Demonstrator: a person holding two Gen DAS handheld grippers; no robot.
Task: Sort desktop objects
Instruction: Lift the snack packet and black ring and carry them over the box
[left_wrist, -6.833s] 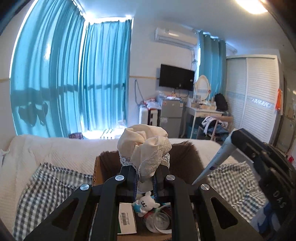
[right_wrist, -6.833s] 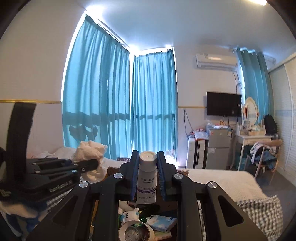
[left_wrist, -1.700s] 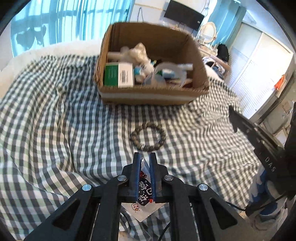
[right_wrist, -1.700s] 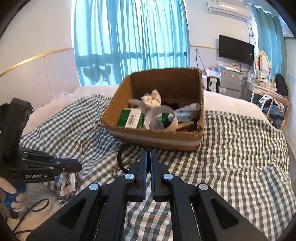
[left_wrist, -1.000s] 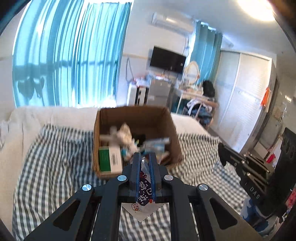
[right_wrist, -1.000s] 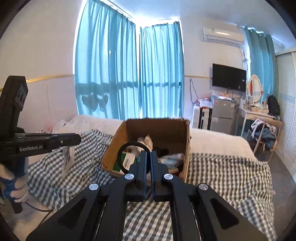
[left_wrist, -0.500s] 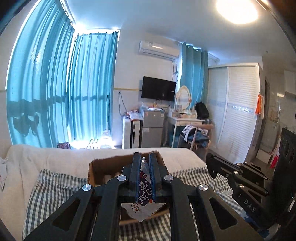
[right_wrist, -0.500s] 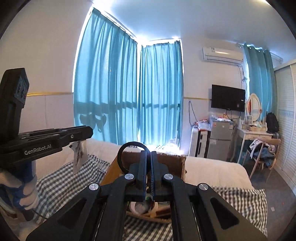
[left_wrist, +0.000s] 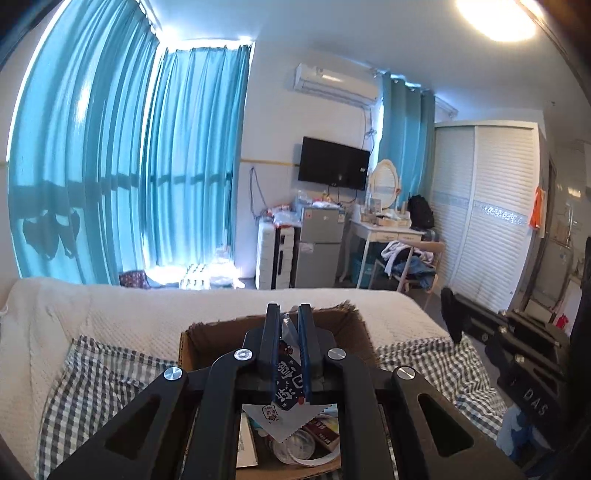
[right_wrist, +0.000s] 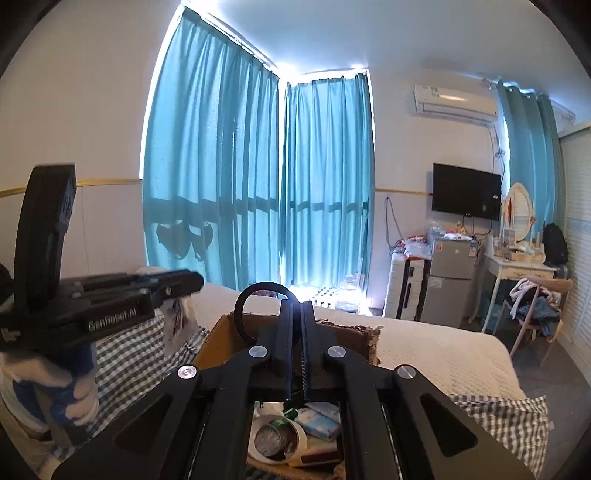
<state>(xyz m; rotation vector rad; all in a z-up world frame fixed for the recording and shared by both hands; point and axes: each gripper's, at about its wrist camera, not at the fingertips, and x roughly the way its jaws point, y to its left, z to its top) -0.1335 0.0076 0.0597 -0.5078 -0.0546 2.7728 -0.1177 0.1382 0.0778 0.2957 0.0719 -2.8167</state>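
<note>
Now both grippers hang above the cardboard box, which stands on a bed with a checked cloth, and each one carries a thing for the box. The left gripper has its fingers closed on a small printed packet; the packet hangs down between them, and its white lower corner points into the open box. In the right wrist view the same packet shows under the left gripper, at the left side of the box and near its rim. The right gripper has its fingers pressed together on a thin black ring, maybe a hair band; most of the loop stands up to the left of the fingers.

The box already holds several things, among them a roll of tape and a small blue-white pack.

I judge that the step in hand is the delivery: the two things are carried over the box and not yet released. The next move probably calls for lowering each gripper a little inside the walls of the box and then opening the fingers. The packet is light and flat, so it may cling to a finger pad or slide outside the rim if it is let go too high.
</note>
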